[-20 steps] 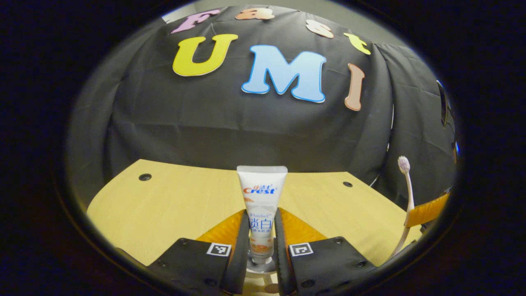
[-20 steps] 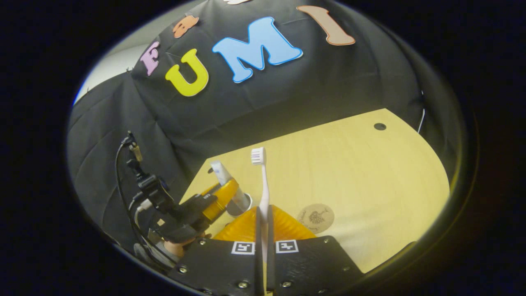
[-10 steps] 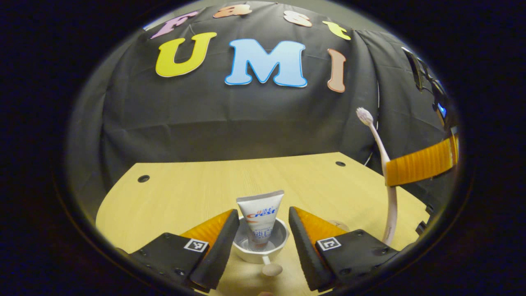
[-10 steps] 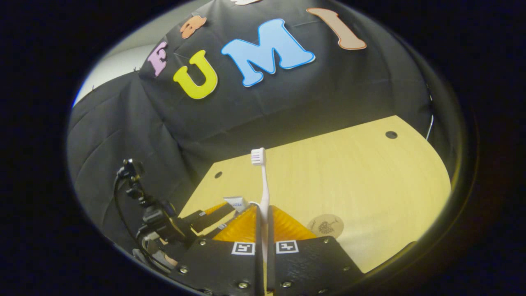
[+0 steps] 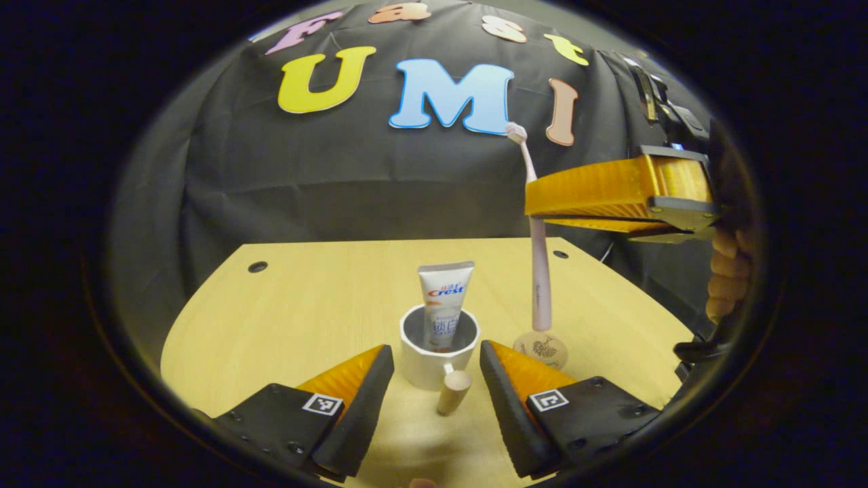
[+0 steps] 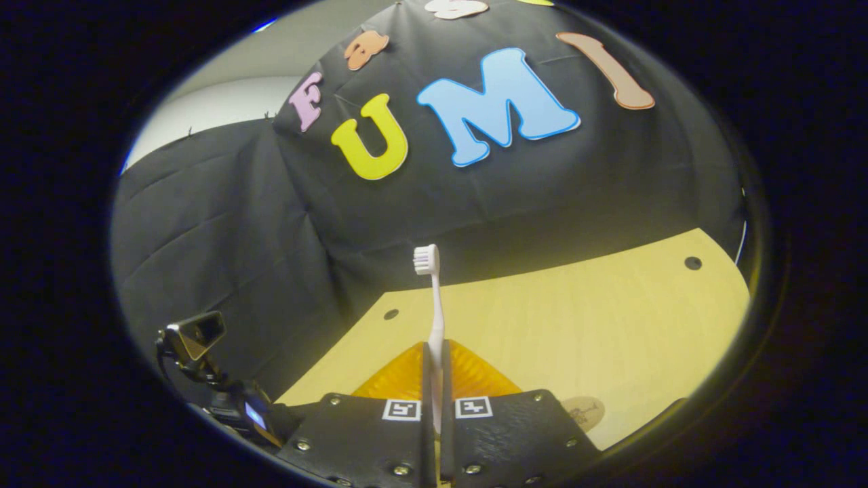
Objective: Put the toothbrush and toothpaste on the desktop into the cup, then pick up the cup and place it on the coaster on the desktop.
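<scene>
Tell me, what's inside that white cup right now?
The toothpaste tube stands upright inside the cup, its flat end sticking above the rim. The cup's wall hides the tube's lower end and the cup's bottom.

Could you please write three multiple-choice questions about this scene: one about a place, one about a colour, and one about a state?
1. Where is the toothpaste?
A. Flat on the desktop
B. Standing in the cup
C. On the coaster

2. What colour is the cup?
A. White
B. Red
C. Green

3. What state is the left hand-held gripper in?
A. Shut on the cup
B. Shut on the toothbrush
C. Open

Answers:
1 B: the toothpaste rises out of the cup.
2 A: the cup wall is white.
3 C: the left hand-held gripper has its fingers apart on either side of the cup; the right hand-held gripper grips the toothbrush.
</scene>
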{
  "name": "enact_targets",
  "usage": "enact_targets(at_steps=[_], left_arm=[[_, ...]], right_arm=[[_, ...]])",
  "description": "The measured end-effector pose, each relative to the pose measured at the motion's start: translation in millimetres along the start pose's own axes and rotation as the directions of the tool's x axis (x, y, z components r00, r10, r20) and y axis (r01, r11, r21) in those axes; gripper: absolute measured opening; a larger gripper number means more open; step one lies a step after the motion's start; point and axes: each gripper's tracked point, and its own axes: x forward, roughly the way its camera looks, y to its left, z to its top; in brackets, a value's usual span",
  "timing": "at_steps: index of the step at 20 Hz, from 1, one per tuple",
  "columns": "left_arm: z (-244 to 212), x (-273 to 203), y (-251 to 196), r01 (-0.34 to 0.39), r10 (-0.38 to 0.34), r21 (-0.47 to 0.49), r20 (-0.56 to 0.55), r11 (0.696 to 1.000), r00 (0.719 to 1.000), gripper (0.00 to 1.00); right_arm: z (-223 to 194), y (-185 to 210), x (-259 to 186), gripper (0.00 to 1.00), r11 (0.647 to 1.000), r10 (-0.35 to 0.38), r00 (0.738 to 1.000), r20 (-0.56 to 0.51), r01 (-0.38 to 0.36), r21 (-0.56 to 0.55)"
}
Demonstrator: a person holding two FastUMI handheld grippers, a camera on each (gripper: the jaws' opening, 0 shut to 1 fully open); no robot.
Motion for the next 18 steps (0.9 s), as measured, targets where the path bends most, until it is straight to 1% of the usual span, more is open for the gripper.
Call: enact_targets(at_steps=[2, 5, 6, 7, 9, 10, 12, 14, 16, 17, 18], left_arm=[[-10.3, -8.3, 4.7, -0.002, 0.001, -0.017, -0.023, 1.0, 1.0, 0.87], [-22.8, -18.1, 11.1, -0.005, 0.004, -0.041, -0.044, 0.999, 0.999, 0.85], [-26.0, -21.1, 12.7, -0.007, 0.005, -0.047, -0.048, 0.999, 0.999, 0.87], [-28.4, -24.1, 16.1, -0.012, 0.01, -0.05, -0.05, 0.999, 0.999, 0.85], [-33.1, -25.8, 21.1, -0.022, 0.019, -0.055, -0.053, 0.998, 0.998, 0.86], [-34.7, -26.2, 22.5, -0.023, 0.019, -0.061, -0.054, 0.998, 0.998, 0.84], [-39.3, -26.6, 24.3, -0.022, 0.018, -0.076, -0.056, 0.997, 0.998, 0.83], [-41.9, -27.1, 23.6, -0.019, 0.014, -0.083, -0.059, 0.996, 0.998, 0.84], [-46.3, -27.1, 24.1, -0.017, 0.012, -0.08, -0.06, 0.997, 0.998, 0.84], [-47.8, -25.8, 24.4, -0.016, 0.011, -0.079, -0.063, 0.997, 0.998, 0.83], [-49.0, -25.2, 23.6, -0.014, 0.009, -0.078, -0.064, 0.997, 0.998, 0.84]], right_arm=[[-7.9, 11.8, 5.9, 0.04, 0.999, 0.031, 0.999, 0.022, -0.03, -0.025], [-18.6, 24.5, 24.1, 0.04, 0.994, 0.07, 0.996, 0.046, -0.066, -0.087], [-20.3, 30.5, 28.8, 0.04, 0.99, 0.092, 0.994, 0.055, -0.085, -0.114], [-21.5, 35.0, 31.4, 0.04, 0.984, 0.108, 0.992, 0.066, -0.098, -0.148], [-25.4, 40.9, 39.5, 0.04, 0.969, 0.129, 0.988, 0.081, -0.108, -0.222], [-31.2, 42.7, 42.4, 0.04, 0.959, 0.138, 0.987, 0.078, -0.113, -0.259], [-42.0, 43.2, 48.8, 0.04, 0.941, 0.144, 0.987, 0.075, -0.114, -0.317], [-44.9, 40.5, 54.3, 0.04, 0.929, 0.137, 0.985, 0.103, -0.091, -0.358], [-48.0, 37.5, 59.3, 0.04, 0.921, 0.122, 0.984, 0.126, -0.065, -0.383], [-51.0, 37.0, 56.8, 0.04, 0.919, 0.117, 0.985, 0.126, -0.06, -0.389], [-52.8, 36.1, 60.1, 0.06, 0.919, 0.108, 0.987, 0.122, -0.052, -0.39]])
